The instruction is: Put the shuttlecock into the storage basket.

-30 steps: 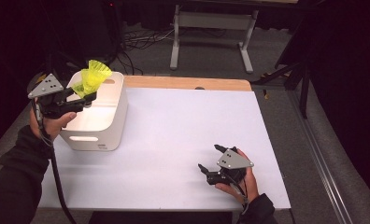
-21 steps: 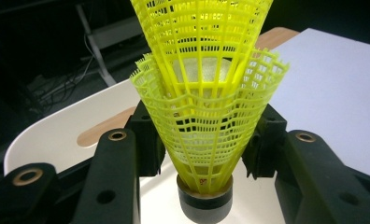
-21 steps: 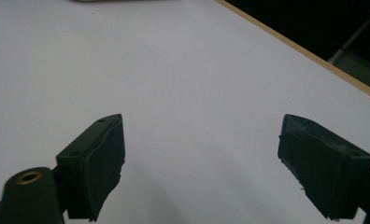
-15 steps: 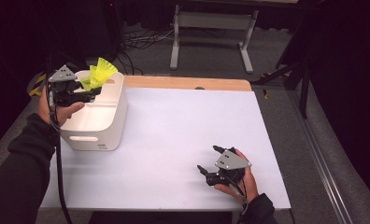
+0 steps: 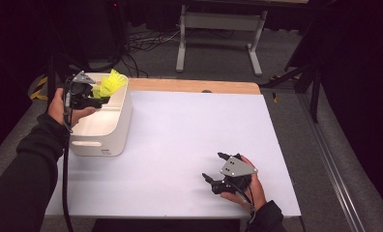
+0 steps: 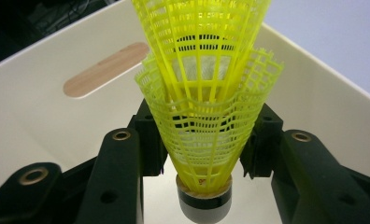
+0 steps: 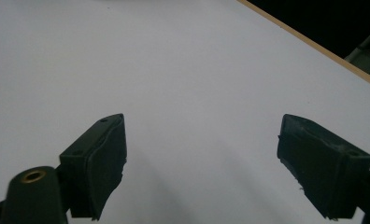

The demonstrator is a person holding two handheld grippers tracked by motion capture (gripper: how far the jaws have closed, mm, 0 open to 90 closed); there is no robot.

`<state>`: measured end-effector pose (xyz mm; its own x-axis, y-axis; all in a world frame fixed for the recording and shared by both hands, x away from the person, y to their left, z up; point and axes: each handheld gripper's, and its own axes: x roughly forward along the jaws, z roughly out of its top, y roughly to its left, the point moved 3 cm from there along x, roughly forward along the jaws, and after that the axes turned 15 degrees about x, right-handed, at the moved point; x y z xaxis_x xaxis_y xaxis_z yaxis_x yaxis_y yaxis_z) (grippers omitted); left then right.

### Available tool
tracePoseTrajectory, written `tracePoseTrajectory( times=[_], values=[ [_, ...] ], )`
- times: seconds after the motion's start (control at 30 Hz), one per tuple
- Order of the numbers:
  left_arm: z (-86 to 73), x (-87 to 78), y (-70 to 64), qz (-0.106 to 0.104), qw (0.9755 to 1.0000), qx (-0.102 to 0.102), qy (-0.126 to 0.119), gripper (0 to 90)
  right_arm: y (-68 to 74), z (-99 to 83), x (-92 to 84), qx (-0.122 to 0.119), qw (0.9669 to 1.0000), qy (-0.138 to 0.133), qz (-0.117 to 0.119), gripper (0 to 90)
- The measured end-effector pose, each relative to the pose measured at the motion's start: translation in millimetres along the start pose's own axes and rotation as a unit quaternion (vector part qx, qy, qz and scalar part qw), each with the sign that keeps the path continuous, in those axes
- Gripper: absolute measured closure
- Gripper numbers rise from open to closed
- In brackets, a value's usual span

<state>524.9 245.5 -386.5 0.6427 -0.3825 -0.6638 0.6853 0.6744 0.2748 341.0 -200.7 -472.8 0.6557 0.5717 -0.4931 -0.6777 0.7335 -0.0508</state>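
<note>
A yellow plastic shuttlecock [image 5: 110,83] with a dark-banded cork base [image 6: 204,205] is held over the white bin [image 5: 124,111]. A second yellow skirt looks nested inside it. My left gripper [image 5: 98,96] is shut on its mesh skirt [image 6: 206,121], with both black pads pressed against the sides, and it hangs above the bin's inside [image 6: 43,126]. My right gripper [image 5: 212,166] rests low at the table's near right. It stands wide open [image 7: 202,158] with only the white tabletop between its jaws.
The bin stands at the left of the white table [image 5: 189,130] and has an oval handle slot [image 6: 103,70] in its far wall. A wooden edge strip [image 5: 194,86] runs along the table's back. A metal stand [image 5: 218,29] and cables lie on the floor behind.
My left hand has carried the shuttlecock to the right, from the bin's left side to above its inside, and sunk a little. The right hand has stayed put.
</note>
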Motion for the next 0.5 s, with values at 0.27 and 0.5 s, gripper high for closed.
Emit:
tracePoseTrajectory(
  times=[0.27, 0.5],
  values=[
    [-3.9, 16.2, 5.6, -0.004, 0.9988, -0.011, 0.048, 58.3, 0.8, -1.0, 2.4, 0.0, 1.0, 0.005, 0.006, 16.7],
    [-4.0, 31.8, 7.3, -0.006, 0.9964, 0.002, 0.084, 58.2, -0.6, -1.0, 3.7, 0.006, 0.9999, 0.008, 0.012, 16.7]
  ],
)
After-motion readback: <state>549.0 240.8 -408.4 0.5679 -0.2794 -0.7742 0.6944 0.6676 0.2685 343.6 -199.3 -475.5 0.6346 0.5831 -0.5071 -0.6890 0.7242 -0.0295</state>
